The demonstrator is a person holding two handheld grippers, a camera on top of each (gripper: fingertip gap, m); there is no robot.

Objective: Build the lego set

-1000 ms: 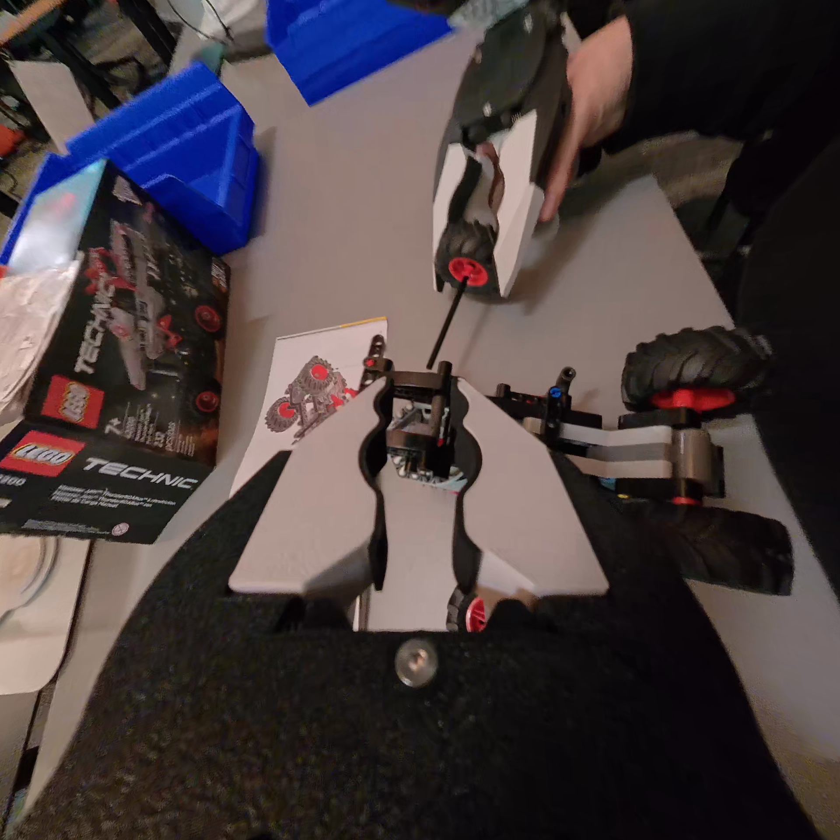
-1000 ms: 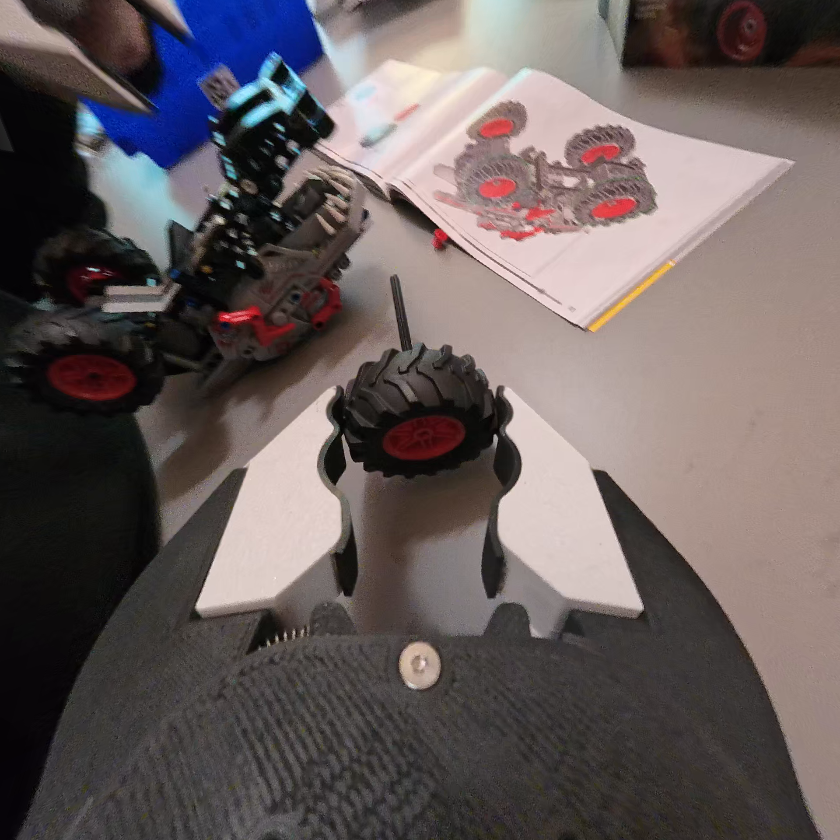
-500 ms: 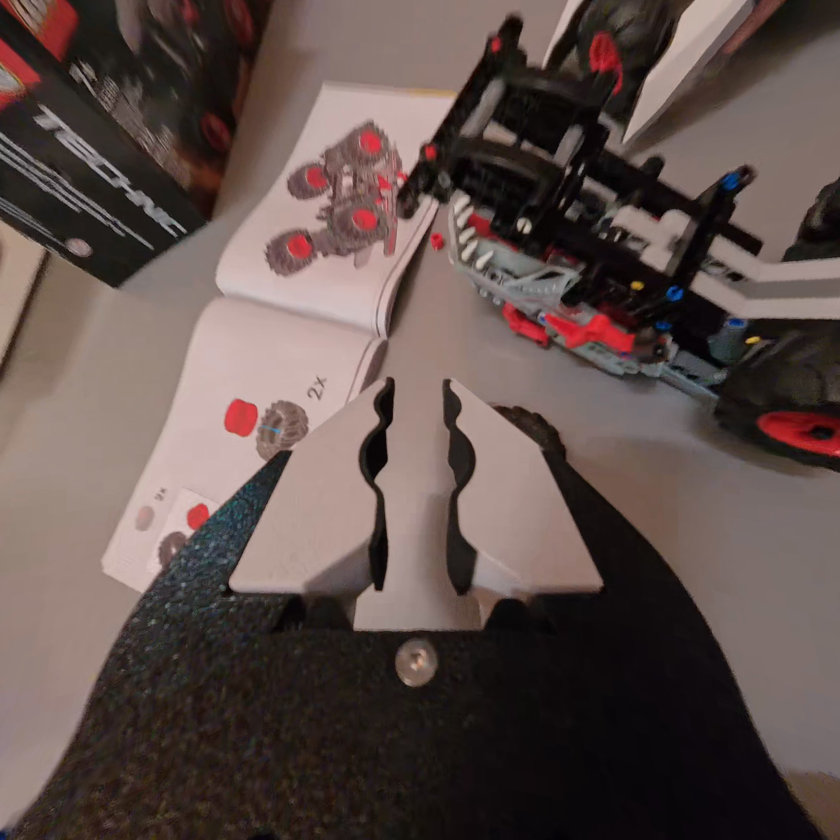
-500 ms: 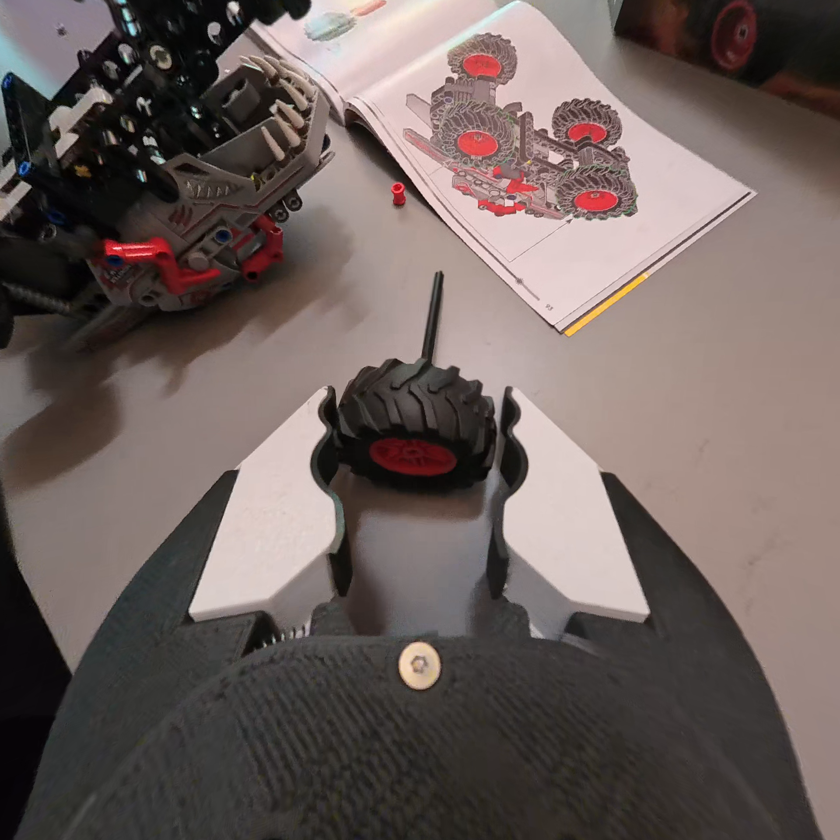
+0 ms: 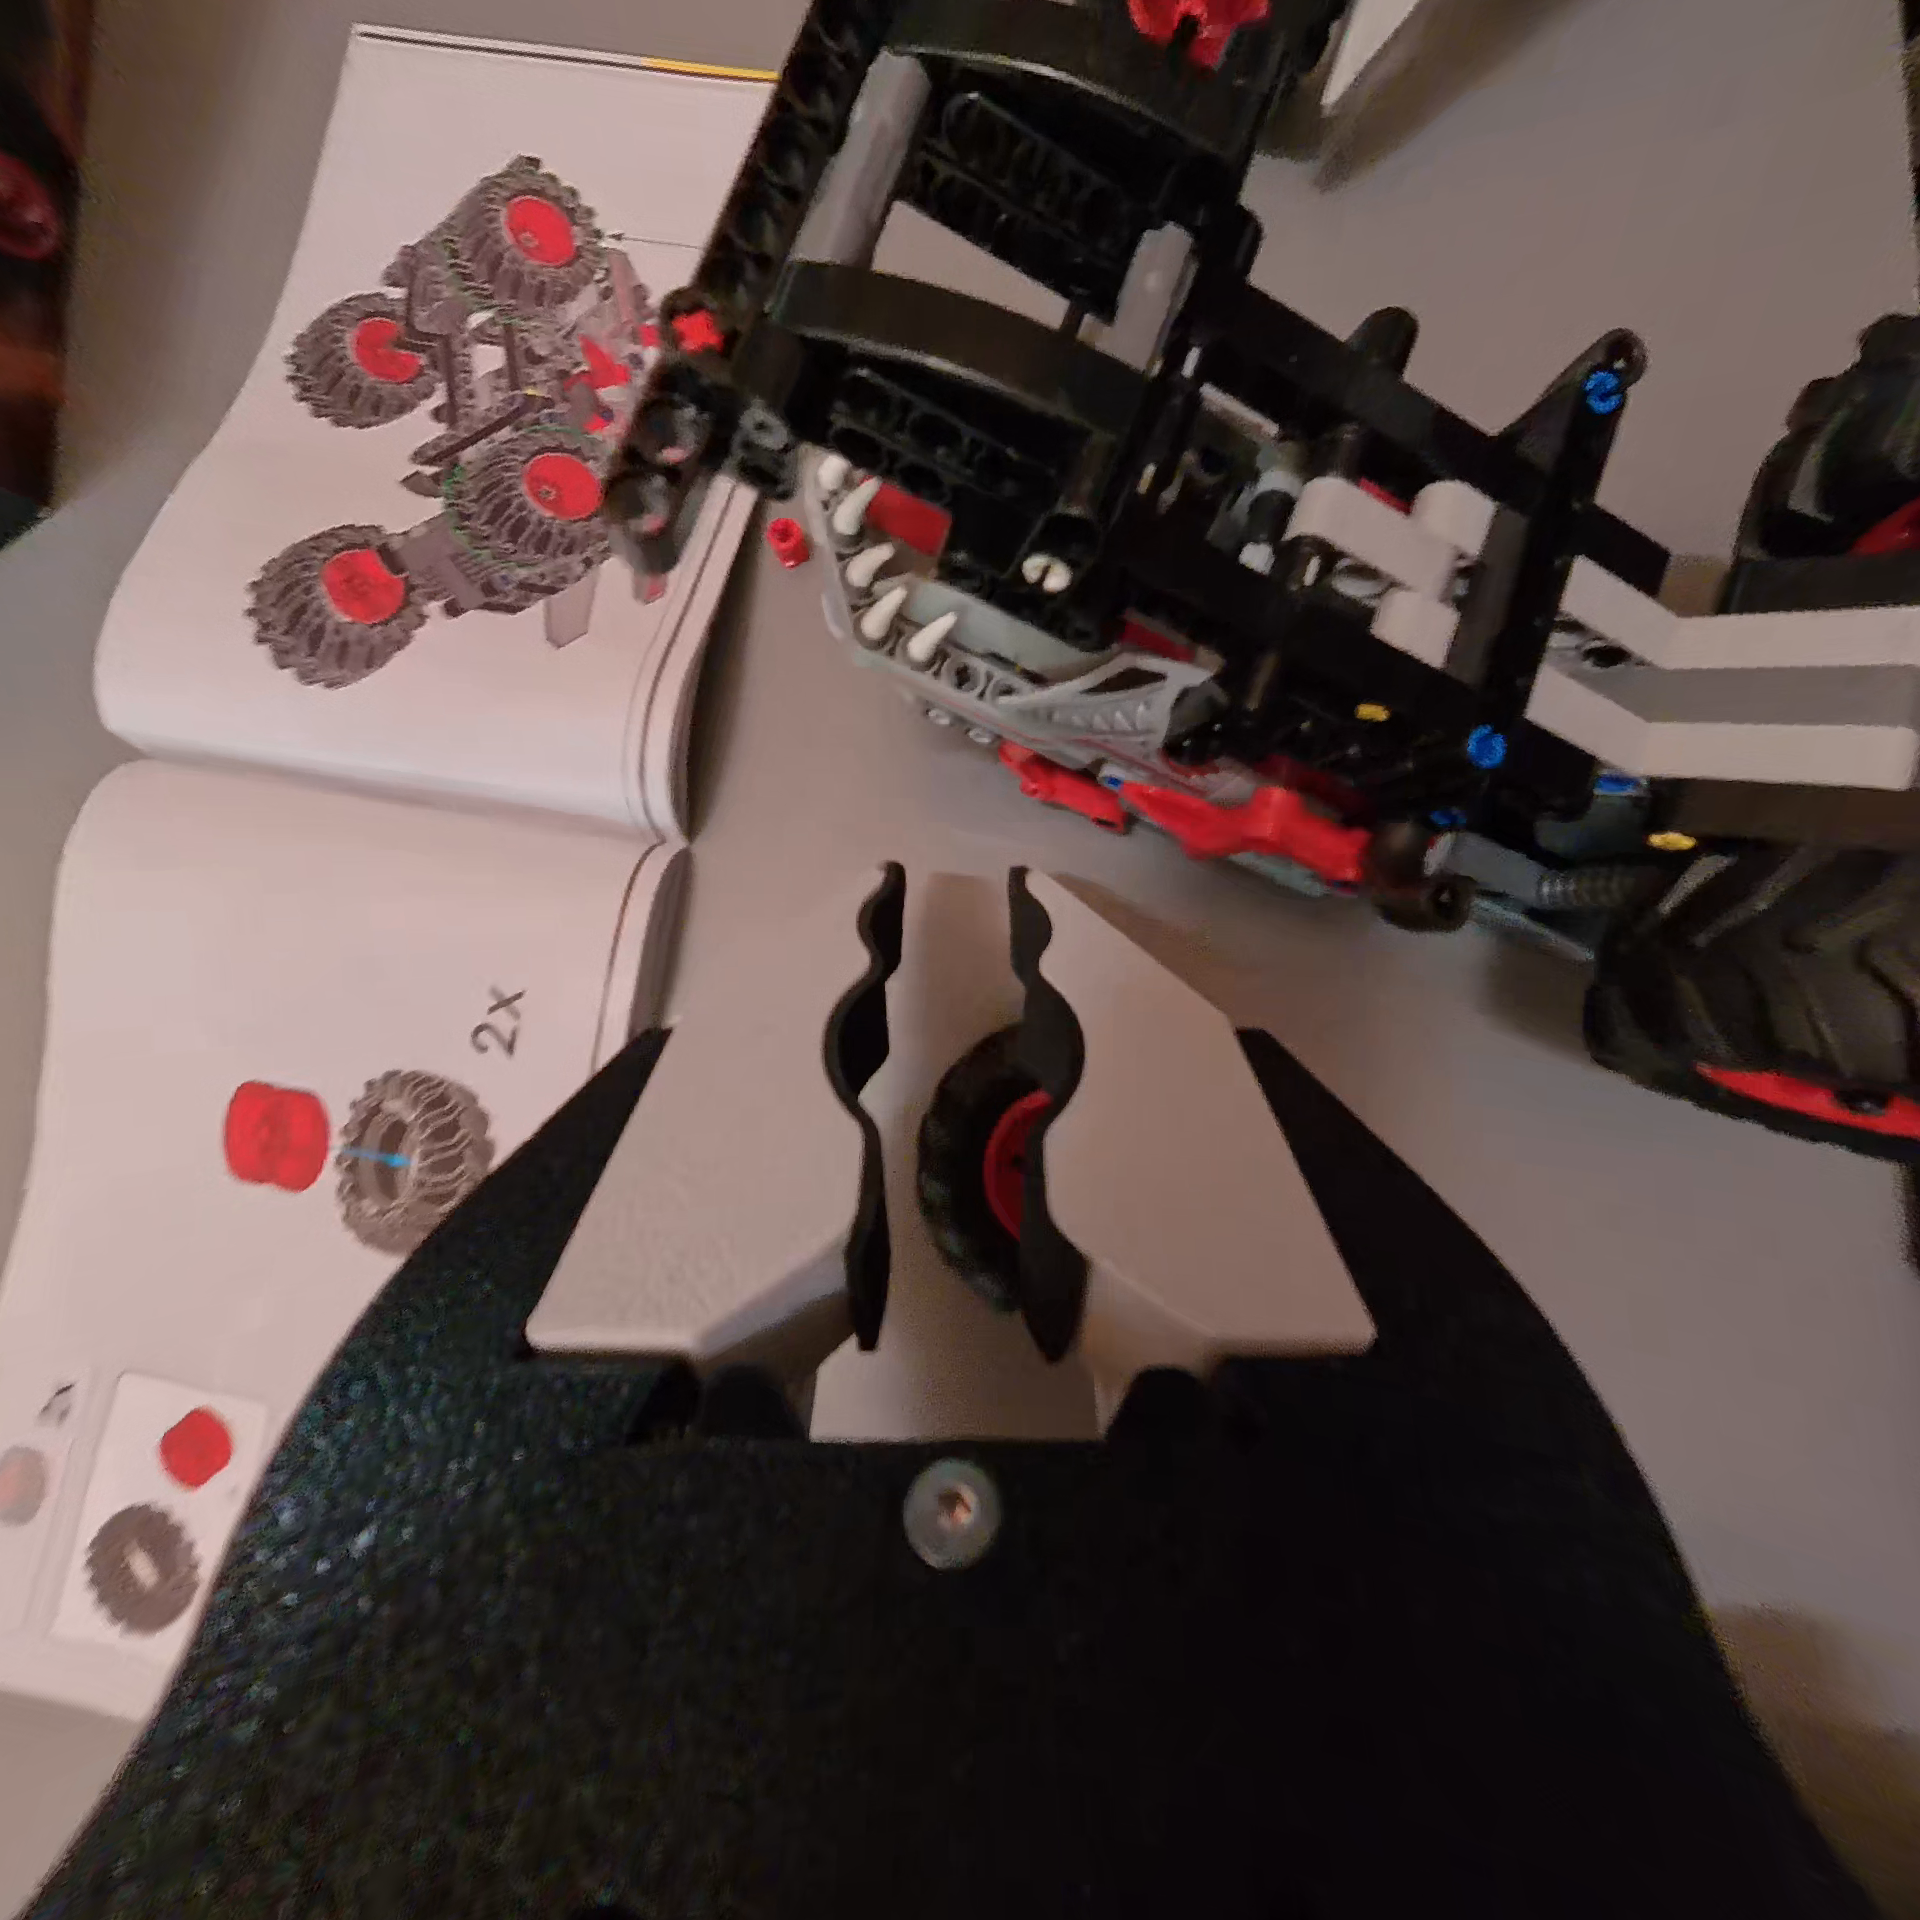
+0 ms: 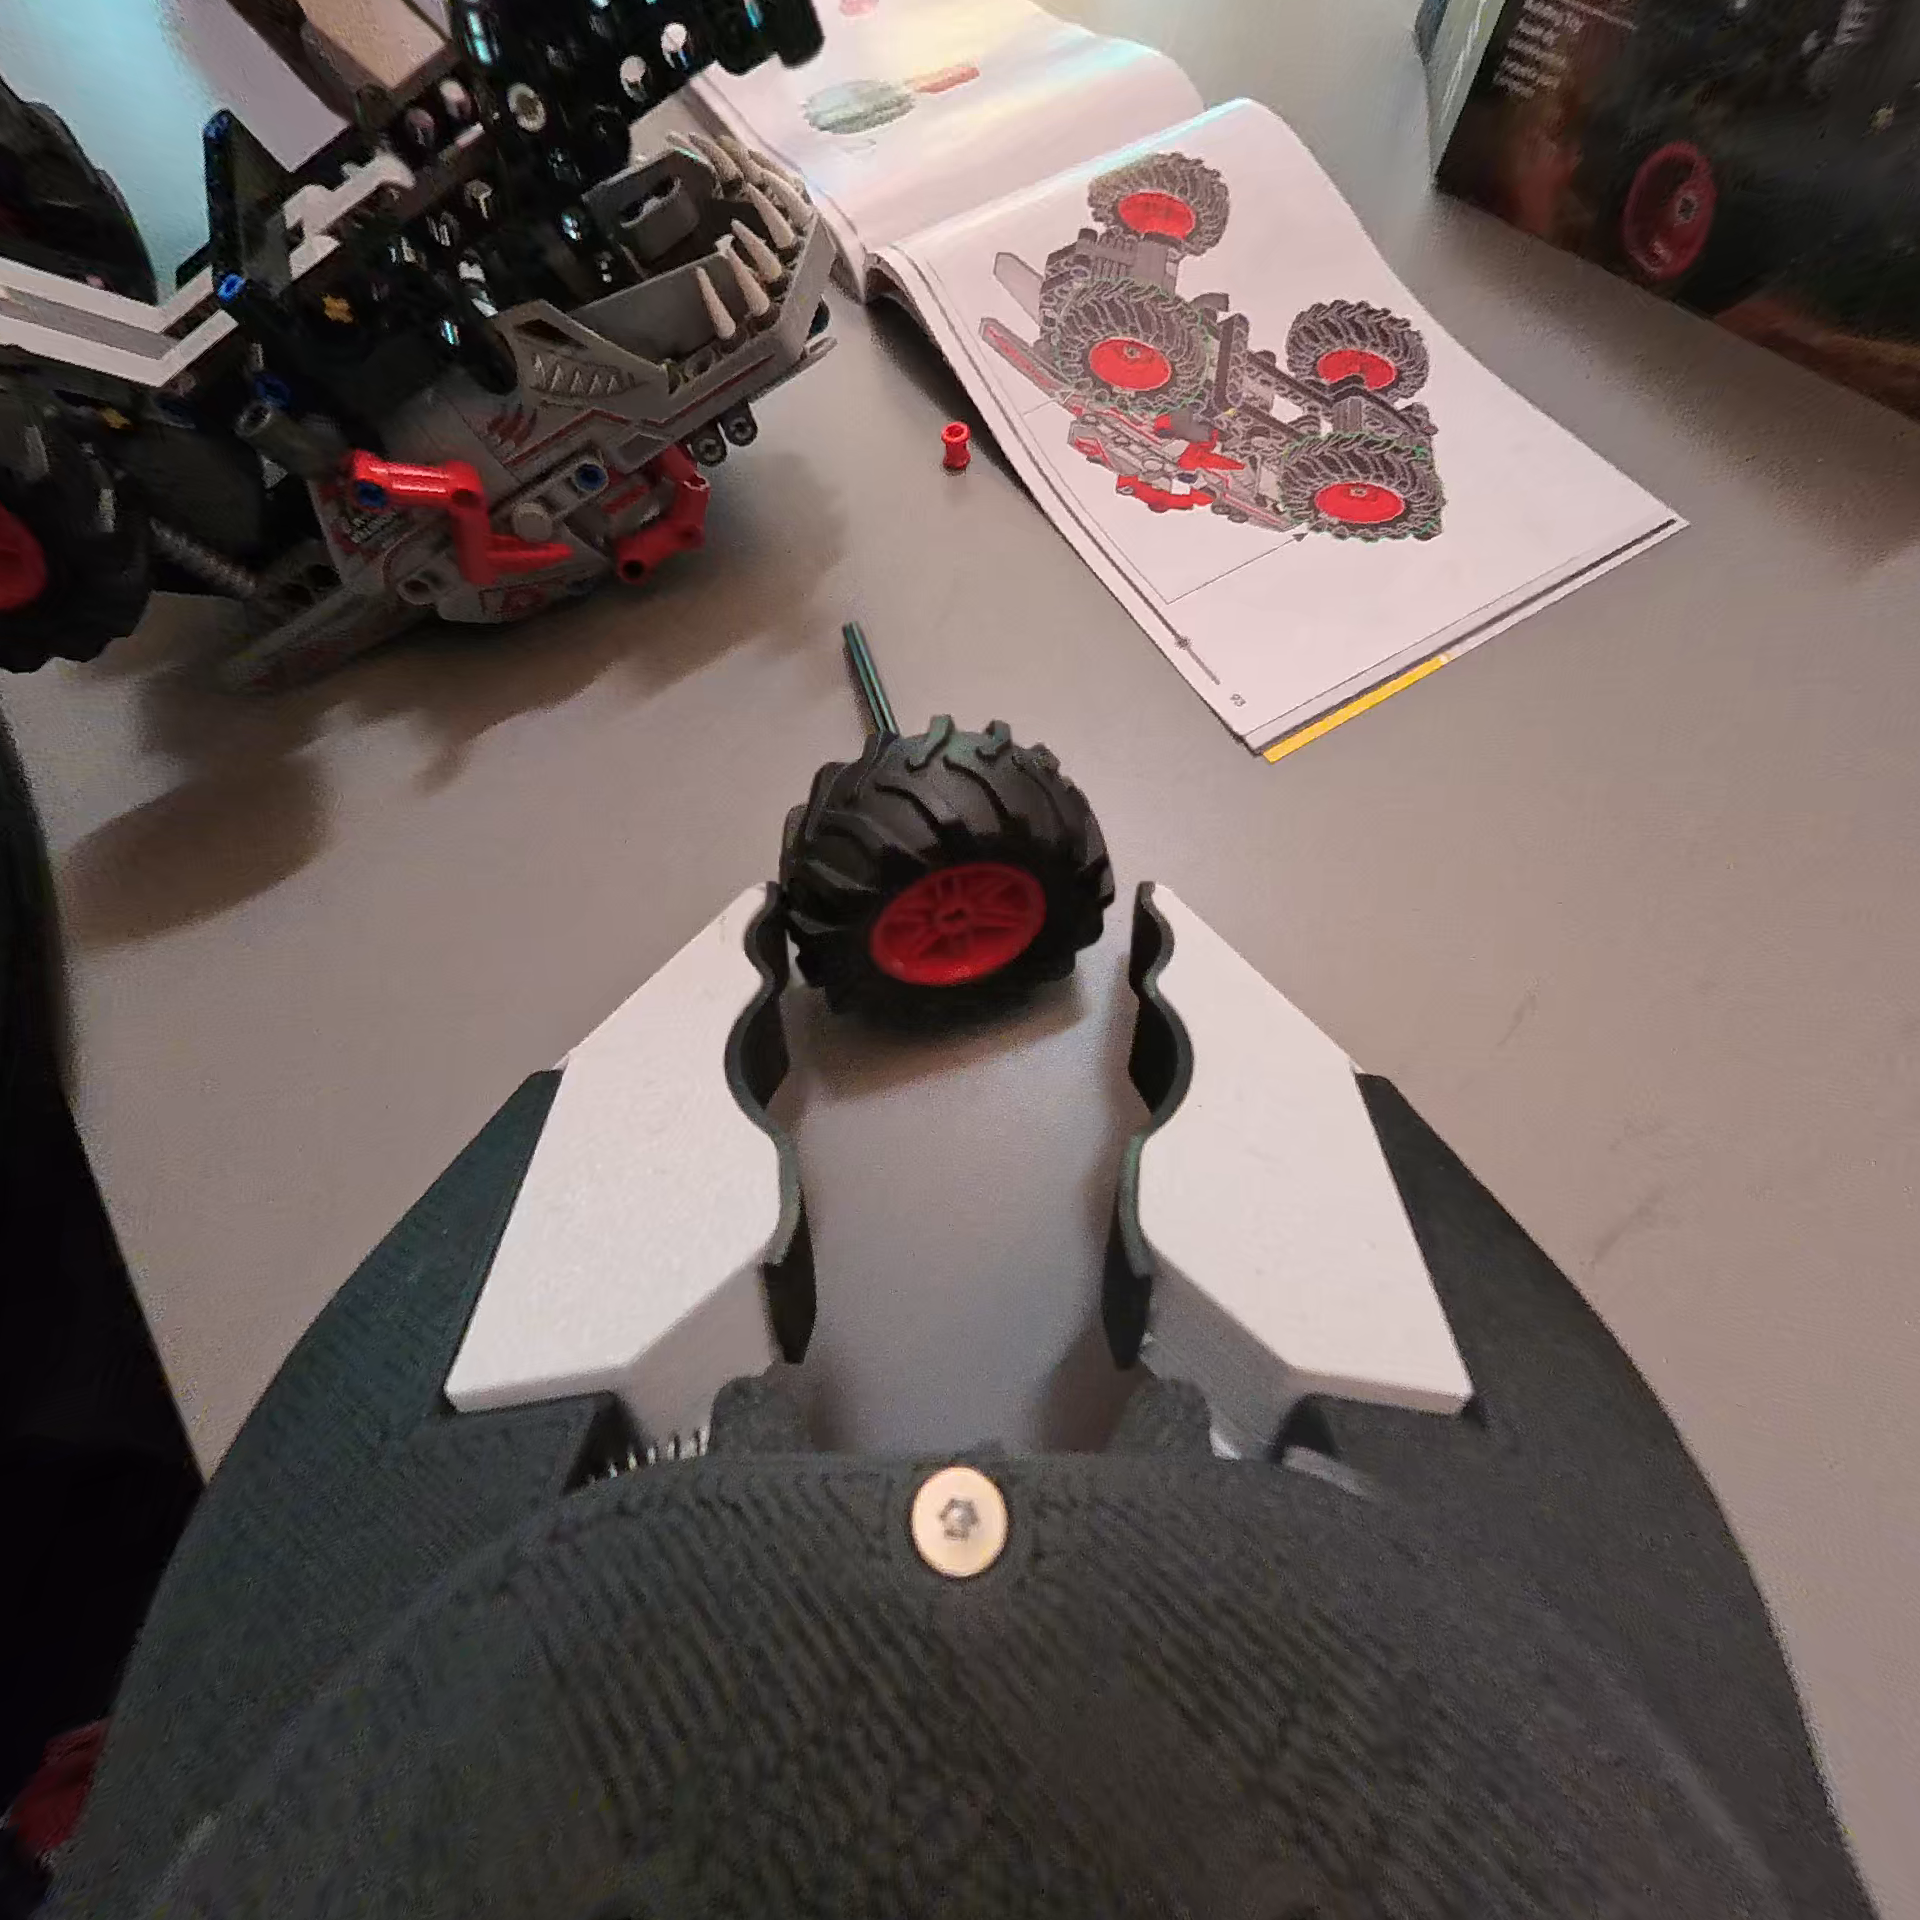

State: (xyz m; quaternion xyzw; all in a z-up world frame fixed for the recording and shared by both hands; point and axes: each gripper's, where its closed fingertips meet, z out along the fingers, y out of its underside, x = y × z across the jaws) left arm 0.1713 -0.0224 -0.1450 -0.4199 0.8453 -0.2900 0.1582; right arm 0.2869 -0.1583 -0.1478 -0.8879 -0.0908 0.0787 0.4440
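The partly built lego truck [image 5: 1091, 499] lies on its side on the grey table [image 5: 1403, 1403], with black frame, grey toothed jaw and red parts; it also shows in the right wrist view [image 6: 540, 416]. My left gripper [image 5: 951, 883] is empty, its jaws a narrow gap apart, hovering short of the truck. A loose black wheel with a red hub [image 5: 977, 1174] lies on the table under it. My right gripper [image 6: 953, 899] is open. A black wheel with a red hub [image 6: 935, 831] on a black axle [image 6: 868, 675] rests tilted on the table at its fingertips.
The open instruction booklet [image 5: 343, 727] lies left of the truck and shows in the right wrist view [image 6: 1299, 436]. A small red piece [image 6: 954, 445] lies between truck and booklet. The set's dark box [image 6: 1714, 156] stands at the far right. Two mounted truck wheels [image 5: 1766, 1018] sit on the right. Across from one pair of fingers to the other is roughly 20 centimetres. The small red piece [image 6: 954, 445] lies around 9 centimetres away from my left fingertips. Look for it in the left wrist view [image 5: 792, 535] too.
My left gripper let go of the truck frame and swung down closer to the table and booklet. My right gripper lowered the wheel, opened, and the wheel now rests free on the table.
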